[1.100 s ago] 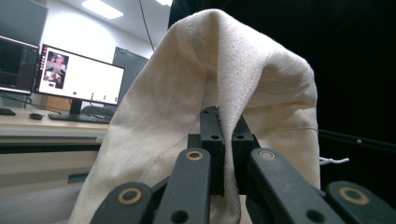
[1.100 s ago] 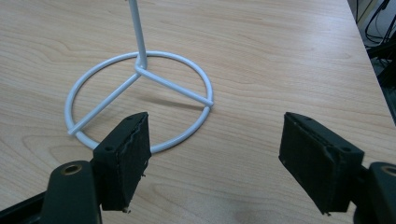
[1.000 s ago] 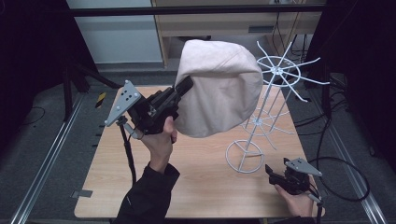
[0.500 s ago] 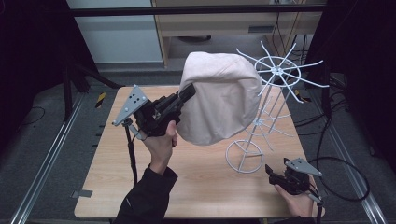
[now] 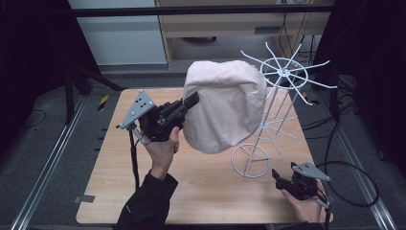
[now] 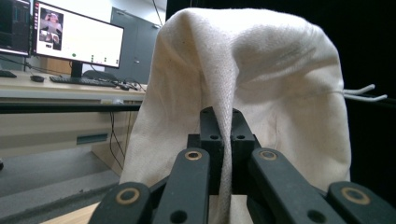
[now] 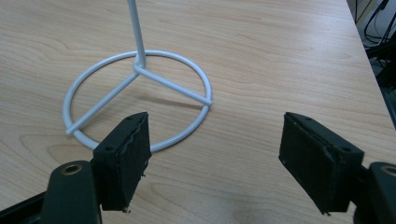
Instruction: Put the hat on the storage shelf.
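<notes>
While the left tool (image 5: 190,103) pinches a fold of the cream cloth bag (image 5: 225,110) held aloft beside the white wire rack (image 5: 282,76), hanging it there seems unfinished, and the right tool (image 5: 283,181) rests open on the desk (image 5: 206,191).

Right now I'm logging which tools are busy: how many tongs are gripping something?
1. The left tongs are clamped on a fold of the cream cloth bag, held up beside the white wire rack. The right tongs gape open near the rack's ring base.
</notes>
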The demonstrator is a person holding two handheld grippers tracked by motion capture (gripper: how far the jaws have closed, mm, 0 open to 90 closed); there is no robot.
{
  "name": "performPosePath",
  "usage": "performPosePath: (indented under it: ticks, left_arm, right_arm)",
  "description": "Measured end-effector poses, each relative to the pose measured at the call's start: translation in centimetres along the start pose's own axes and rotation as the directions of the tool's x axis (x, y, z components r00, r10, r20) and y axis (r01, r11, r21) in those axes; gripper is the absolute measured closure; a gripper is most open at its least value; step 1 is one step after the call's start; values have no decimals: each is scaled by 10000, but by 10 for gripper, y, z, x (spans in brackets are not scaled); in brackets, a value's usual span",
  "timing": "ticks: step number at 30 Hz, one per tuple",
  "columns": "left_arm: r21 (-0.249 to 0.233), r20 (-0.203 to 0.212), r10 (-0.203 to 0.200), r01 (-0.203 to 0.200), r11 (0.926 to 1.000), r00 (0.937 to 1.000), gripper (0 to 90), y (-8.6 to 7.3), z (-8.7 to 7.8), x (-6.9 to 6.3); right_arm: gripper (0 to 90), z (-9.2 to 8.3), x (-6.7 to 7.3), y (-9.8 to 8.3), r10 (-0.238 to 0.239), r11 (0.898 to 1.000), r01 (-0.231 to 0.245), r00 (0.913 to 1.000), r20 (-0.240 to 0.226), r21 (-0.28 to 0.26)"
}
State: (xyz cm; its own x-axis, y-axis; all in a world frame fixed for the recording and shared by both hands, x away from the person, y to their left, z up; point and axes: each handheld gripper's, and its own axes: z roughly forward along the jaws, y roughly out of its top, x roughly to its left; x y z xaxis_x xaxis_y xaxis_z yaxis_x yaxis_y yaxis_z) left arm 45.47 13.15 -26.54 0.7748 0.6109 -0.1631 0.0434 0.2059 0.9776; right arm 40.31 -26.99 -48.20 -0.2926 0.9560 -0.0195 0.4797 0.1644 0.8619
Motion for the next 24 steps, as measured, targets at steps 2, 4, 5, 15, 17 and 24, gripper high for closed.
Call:
performPosePath:
  ticks: [2,4,5,15,17,24]
  left_arm:
    - [154,14,10,-11,9999,10000,877,-3,0,1]
    - [279,22,76,-77,9996,10000,876,-5,0,2]
    - [411,25,112,-113,9991,9999,874,-7,1,2]
    - [1061,39,495,-496,9931,9988,866,-15,5,2]
    - [1117,40,521,-523,9924,9986,862,-16,5,1]
    - [1632,75,768,-770,9836,9970,852,-26,8,0]
  right_arm:
    - [247,0,1,0,53,10000,-53,10000,-26,22]
    - [247,0,1,0,62,10000,-62,10000,-29,21]
    - [247,0,1,0,62,10000,-62,10000,-27,23]
    - [247,1,1,0,6,10000,-6,10000,-25,29]
    - [247,1,1,0,13,10000,-13,10000,-22,35]
    - [247,1,1,0,2,10000,-1,10000,-27,45]
